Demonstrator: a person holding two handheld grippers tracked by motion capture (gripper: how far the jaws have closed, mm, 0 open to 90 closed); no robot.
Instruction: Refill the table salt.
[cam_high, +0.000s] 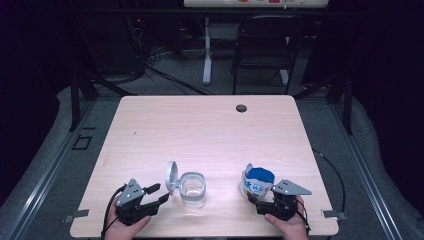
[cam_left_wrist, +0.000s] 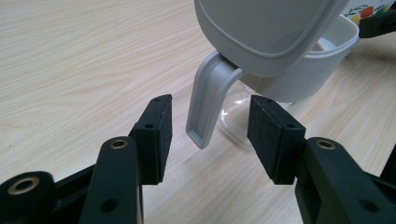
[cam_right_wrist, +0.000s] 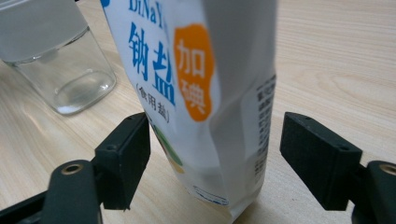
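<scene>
Pale wood table (cam_high: 210, 125) is carrying a glass jar (cam_high: 192, 190) with its lid (cam_high: 171, 176) flipped up; my left gripper (cam_left_wrist: 210, 128) is straddling the lid tab, jaws apart. My right gripper (cam_right_wrist: 215, 154) is flanking the salt bag (cam_right_wrist: 210, 93), jaws apart, not pressing.

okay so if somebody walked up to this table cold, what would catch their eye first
Likely the white and blue salt bag standing at the table's near right, with the right gripper open around its base, pads apart from it. Next, the clear jar near the middle front, its grey lid flipped up, and the left gripper open around the lid's hanging latch.
</scene>
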